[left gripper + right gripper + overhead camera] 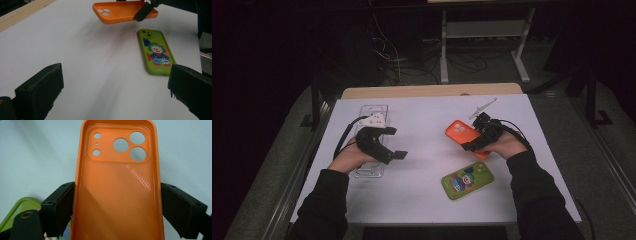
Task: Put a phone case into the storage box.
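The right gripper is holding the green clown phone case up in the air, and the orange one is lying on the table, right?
Not quite, the colours are swapped. The right gripper clamps the orange phone case by its long sides, as the right gripper view shows. The green clown case lies flat on the white table; the high view and left gripper view show that.

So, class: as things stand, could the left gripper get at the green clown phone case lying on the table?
Probably yes: the left gripper has open, empty jaws, and bare table lies between it and the green case; the orange case is held off to the side.
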`<control>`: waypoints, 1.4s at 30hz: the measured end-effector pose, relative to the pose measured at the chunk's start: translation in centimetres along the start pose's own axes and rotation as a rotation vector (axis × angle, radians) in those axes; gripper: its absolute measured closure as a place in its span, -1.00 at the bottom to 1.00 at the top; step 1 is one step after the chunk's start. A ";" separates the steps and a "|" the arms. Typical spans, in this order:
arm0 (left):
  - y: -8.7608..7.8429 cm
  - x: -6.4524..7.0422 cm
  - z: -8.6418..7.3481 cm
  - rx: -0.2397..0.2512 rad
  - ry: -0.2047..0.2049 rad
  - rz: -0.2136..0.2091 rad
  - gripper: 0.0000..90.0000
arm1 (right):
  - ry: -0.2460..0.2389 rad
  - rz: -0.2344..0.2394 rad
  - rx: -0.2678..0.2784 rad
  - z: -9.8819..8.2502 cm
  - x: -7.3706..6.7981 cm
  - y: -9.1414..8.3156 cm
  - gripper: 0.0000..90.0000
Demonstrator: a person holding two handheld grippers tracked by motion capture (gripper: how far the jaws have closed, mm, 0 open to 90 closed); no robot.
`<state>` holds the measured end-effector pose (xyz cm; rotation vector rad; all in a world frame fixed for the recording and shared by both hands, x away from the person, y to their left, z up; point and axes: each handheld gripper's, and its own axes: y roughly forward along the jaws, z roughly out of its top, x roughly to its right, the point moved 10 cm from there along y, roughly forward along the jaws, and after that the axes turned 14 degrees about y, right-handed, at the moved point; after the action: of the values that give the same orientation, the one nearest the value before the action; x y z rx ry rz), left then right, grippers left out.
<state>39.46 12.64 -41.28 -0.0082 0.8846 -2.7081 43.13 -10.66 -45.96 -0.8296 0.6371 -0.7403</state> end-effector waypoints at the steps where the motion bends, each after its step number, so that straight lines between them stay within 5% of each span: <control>1: 0.2 -0.1 0.1 -0.003 0.005 -0.004 -1.00 | -0.003 -0.002 0.004 0.0 0.0 -0.1 -0.67; 10: 2.2 0.1 1.4 0.013 0.049 -0.043 -1.00 | -0.006 0.020 0.021 -0.2 -0.2 -0.7 -0.67; 20: 3.4 1.2 2.1 -0.006 0.106 -0.089 -1.00 | -0.066 0.055 0.015 -0.7 -1.1 -0.8 -0.67; 26: 3.6 2.0 2.4 -0.004 0.122 -0.113 -1.00 | -0.185 0.086 0.001 -1.1 -2.8 -0.4 -0.67; 38: 3.8 3.3 2.7 -0.011 0.157 -0.154 -1.00 | -0.294 0.123 -0.028 -1.6 -4.9 0.4 -0.67; 42: 3.9 3.7 2.6 -0.018 0.167 -0.168 -1.00 | -0.333 0.168 -0.034 -1.8 -6.2 0.6 -0.67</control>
<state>37.21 7.10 -41.73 0.1480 0.9967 -2.8897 38.34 -6.32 -46.10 -0.8945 0.4139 -0.4269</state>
